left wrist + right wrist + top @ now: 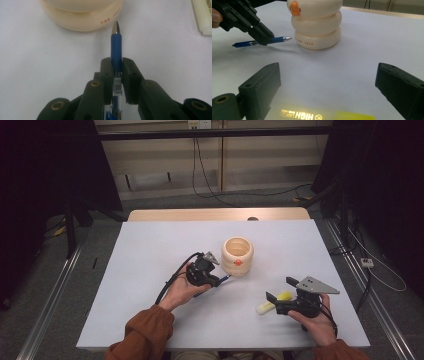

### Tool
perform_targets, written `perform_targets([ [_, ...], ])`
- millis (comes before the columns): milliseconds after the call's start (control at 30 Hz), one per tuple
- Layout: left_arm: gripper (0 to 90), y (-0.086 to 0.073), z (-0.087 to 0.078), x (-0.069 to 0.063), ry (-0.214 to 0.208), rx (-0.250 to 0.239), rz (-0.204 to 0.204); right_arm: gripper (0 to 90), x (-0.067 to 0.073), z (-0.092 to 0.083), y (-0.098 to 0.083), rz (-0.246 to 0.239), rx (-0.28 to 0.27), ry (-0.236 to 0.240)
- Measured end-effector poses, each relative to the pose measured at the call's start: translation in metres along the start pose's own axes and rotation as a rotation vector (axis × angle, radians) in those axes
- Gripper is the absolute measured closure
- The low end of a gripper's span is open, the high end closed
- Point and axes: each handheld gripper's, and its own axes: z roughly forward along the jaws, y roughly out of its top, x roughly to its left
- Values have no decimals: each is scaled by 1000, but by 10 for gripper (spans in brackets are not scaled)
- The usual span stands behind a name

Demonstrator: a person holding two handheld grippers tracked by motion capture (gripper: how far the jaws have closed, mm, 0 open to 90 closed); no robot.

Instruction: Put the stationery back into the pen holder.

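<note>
A white table (150,285) fills the middle of a dim room, with a pale wooden strip along its far edge, dark curtains at both sides and cables trailing over the grey floor behind.

Near the table's centre stands a cream ringed holder (238,256), upright, with an orange knob on its near side; its mouth is open, and what lies inside cannot be told.

Your left claw (218,280) sits at about 8 o'clock from the holder, its jaws closed on a blue pen (116,50). In the left gripper view the pads press the pen's barrel from both sides, and the silver tip points at the holder's base, close to it but apart from it. In the right gripper view the pen lies nearly level, just above the table.

Your right claw (280,290) rests at about 4 o'clock from the holder, well apart from it, jaws spread wide and gripping nothing. A yellow highlighter (322,115) lies flat on the table between those jaws, touched by neither as far as can be seen.

Between the pen's tip and the holder there is bare table.
</note>
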Motion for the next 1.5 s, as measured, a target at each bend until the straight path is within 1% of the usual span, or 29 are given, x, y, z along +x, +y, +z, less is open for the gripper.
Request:
perform_targets([
  [133, 799, -2, -7, 1, -6, -37, -1, 65, 1, 0, 0, -1, 1, 3],
  [200, 799, -2, -9, 0, -17, -64, -6, 65, 1, 1, 0, -1, 2, 4],
  [267, 799, -1, -11, -1, -21, -83, 9, 65, 1, 0, 0, 4, 2, 2],
  [333, 799, 0, -13, -3, -37, -109, 7, 65, 1, 0, 0, 1, 0, 0],
  [400, 799, 2, -15, -5, -33, -113, 20, 65, 0, -1, 0, 3, -6, -4],
  [433, 799, 2, -15, -7, -45, -136, 17, 65, 0, -2, 0, 3, -6, -7],
  [533, 799, 3, -19, -9, -35, -145, 35, 65, -2, -3, 0, 5, -12, -12],
  [567, 799, 3, -21, -10, -35, -153, 37, 65, -2, -3, 0, 9, -11, -14],
  [600, 799, 3, -21, -10, -39, -173, 38, 65, -2, -3, 0, 11, -12, -14],
  [633, 799, 3, -24, -10, -32, -168, 41, 65, -2, -3, 0, 11, -13, -14],
  [733, 799, 3, -28, -10, -32, -206, 29, 65, -2, -3, 0, 8, -14, -13],
  [833, 799, 4, -33, -10, -16, -241, 11, 65, -3, -4, 0, 10, -13, -16],
  [867, 799, 4, -34, -9, -14, -260, 11, 65, -3, -4, 0, 13, -11, -16],
  [900, 799, 4, -36, -9, -13, -271, 13, 65, -3, -4, 0, 13, -11, -16],
  [933, 799, 4, -37, -10, -9, -280, 27, 65, -3, -4, 0, 13, -11, -16],
  [1000, 799, 5, -39, -11, -11, -301, 41, 65, -3, -4, 0, 10, -12, -15],
  [1033, 799, 5, -41, -12, -11, -304, 43, 65, -3, -3, 0, 9, -14, -14],
  [1133, 799, 7, -44, -13, -6, -339, 49, 65, -3, -3, 0, 9, -13, -15],
  [1200, 799, 7, -47, -14, 6, -365, 43, 64, -2, -4, 1, 9, -14, -15],
  [1267, 799, 8, -51, -14, 26, -388, 37, 65, -2, -4, 1, 9, -13, -15],
  [1333, 799, 9, -54, -13, 29, -428, 23, 65, -2, -4, 1, 8, -14, -15],
  [1400, 799, 11, -57, -13, 45, -451, 18, 65, -2, -4, 1, 10, -12, -17],
  [1433, 799, 12, -58, -13, 53, -464, 24, 65, -2, -4, 1, 9, -12, -17],
  [1500, 799, 14, -60, -15, 58, -483, 22, 65, -2, -4, 1, 9, -13, -19],
])
